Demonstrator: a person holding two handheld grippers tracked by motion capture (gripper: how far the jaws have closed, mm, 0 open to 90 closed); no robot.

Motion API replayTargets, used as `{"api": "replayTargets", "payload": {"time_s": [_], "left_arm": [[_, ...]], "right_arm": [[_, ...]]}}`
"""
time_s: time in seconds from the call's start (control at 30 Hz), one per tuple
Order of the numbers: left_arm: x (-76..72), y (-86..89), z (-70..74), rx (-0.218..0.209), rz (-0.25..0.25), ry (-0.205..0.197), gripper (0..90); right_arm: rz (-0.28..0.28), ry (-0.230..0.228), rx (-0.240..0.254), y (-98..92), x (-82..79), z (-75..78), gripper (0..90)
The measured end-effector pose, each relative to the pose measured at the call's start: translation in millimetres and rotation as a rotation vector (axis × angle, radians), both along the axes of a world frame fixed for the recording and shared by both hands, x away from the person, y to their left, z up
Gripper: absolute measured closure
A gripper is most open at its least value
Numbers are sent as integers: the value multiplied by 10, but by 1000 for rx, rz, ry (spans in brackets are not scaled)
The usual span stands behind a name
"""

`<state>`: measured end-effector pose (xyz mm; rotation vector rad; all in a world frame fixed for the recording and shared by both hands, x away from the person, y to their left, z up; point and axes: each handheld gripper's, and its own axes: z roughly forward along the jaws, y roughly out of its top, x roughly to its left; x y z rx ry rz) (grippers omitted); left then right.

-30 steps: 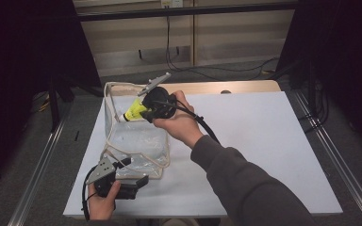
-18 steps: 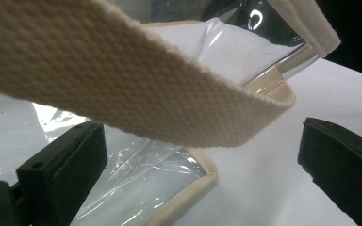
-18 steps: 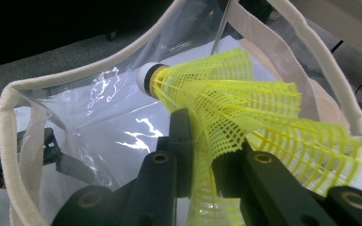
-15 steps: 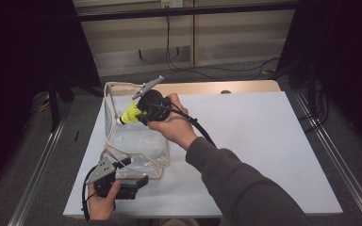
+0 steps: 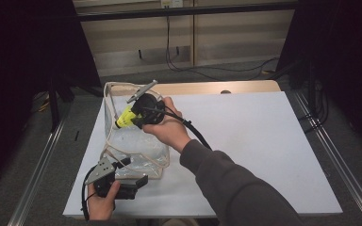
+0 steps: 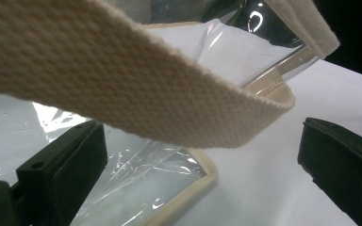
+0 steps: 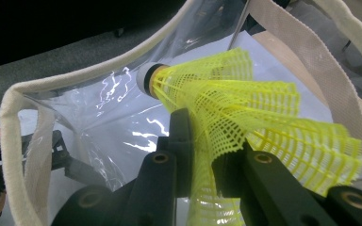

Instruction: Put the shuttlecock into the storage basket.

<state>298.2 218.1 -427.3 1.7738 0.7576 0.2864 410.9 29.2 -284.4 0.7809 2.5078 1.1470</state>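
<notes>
At the near left of the table (image 5: 264, 141), the left gripper (image 5: 122, 175) sits at the lower corner of a clear plastic bag (image 5: 132, 141) with cream webbing trim; in the left gripper view its two black jaws stand wide apart, with a cream strap (image 6: 136, 89) arching above and between them and the bag's trimmed corner lying in the gap, neither pad pressing on either. That gripper is where it was a second ago, apparently steadying the bag. Further right, the right gripper (image 5: 131, 117) holds a yellow shuttlecock (image 5: 125, 117), its jaws closed almost fully on the mesh skirt (image 7: 264, 117) with the cork tip (image 7: 147, 77) pointing ahead toward the bag's open mouth (image 7: 99, 89). Compared with the earlier frames, the right hand (image 5: 167, 127) and the shuttlecock have shifted slightly toward the left and far side of the bag, so the shuttlecock now hovers above the opening, ringed by the cream rim, rather than beside it. Judging from this, the shuttlecock is lined up for lowering into the bag and not yet released; the grip looks unchanged throughout.
</notes>
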Motion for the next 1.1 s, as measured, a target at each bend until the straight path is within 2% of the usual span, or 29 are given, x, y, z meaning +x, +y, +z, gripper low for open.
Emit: {"api": "replayTargets", "payload": {"time_s": [0.07,0.1,0.5,1.1], "left_arm": [[-5,-16,-3,-15,9,4,19],[0,-2,-2,2,1,-1,19],[-4,-1,-1,-1,2,0,20],[-9,-5,-3,-3,7,-4,21]], "right_arm": [[0,3,-2,10,7,-9,798],[-3,6,-2,17,9,-13,798],[-3,25,-1,103,44,-107,797],[-1,35,-2,180,46,-164,796]]}}
